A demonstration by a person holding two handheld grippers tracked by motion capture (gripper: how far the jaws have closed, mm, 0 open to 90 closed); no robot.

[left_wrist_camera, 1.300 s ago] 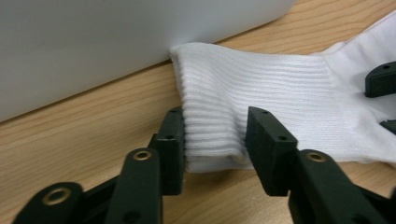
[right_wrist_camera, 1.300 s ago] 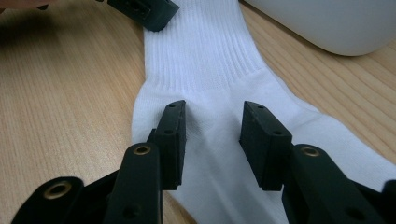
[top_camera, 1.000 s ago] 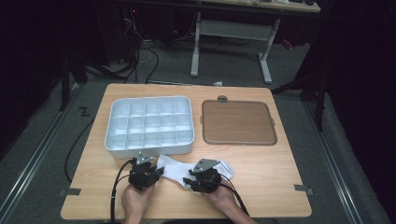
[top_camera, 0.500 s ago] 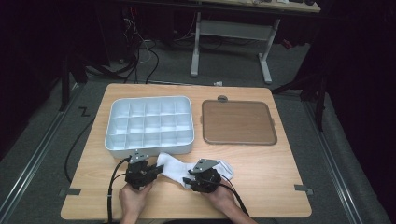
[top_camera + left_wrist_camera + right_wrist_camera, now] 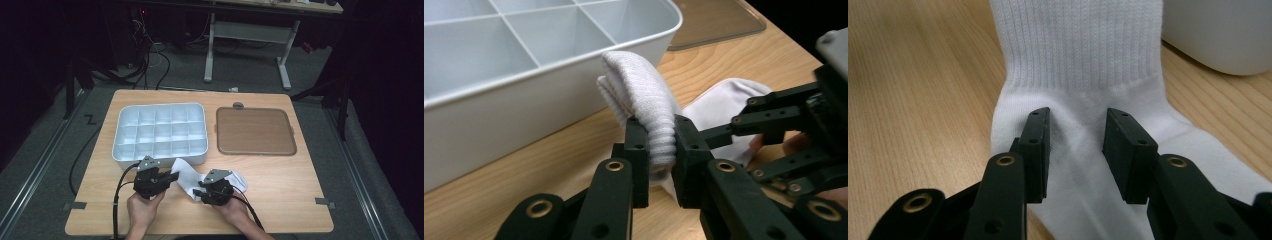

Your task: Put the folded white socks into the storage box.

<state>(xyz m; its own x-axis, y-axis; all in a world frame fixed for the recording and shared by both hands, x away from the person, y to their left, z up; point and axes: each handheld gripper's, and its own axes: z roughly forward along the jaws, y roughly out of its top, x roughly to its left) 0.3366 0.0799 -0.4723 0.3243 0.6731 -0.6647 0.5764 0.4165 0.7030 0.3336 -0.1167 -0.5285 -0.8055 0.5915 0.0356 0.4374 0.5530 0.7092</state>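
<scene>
A white sock (image 5: 187,176) lies on the wooden table in front of the compartment tray. My left gripper (image 5: 660,150) is shut on its ribbed cuff (image 5: 644,95), which stands folded and raised off the table; its jaws have just been closing on that cuff. In the high view the left gripper (image 5: 172,176) sits at the sock's left end. My right gripper (image 5: 1078,130) points down at the sock's middle (image 5: 1083,60), jaws apart, tips resting on the slightly puckered fabric. The high view shows the right gripper (image 5: 198,192) over the sock's right half.
A white tray (image 5: 125,150) of several empty compartments stands just behind the sock, its wall (image 5: 499,115) close to the raised cuff. A brown flat lid (image 5: 255,131) lies to its right. Cables trail from both grippers toward the front edge.
The left gripper has risen with the sock's cuff, pulling that end up off the table. The right gripper has kept still on the sock.
</scene>
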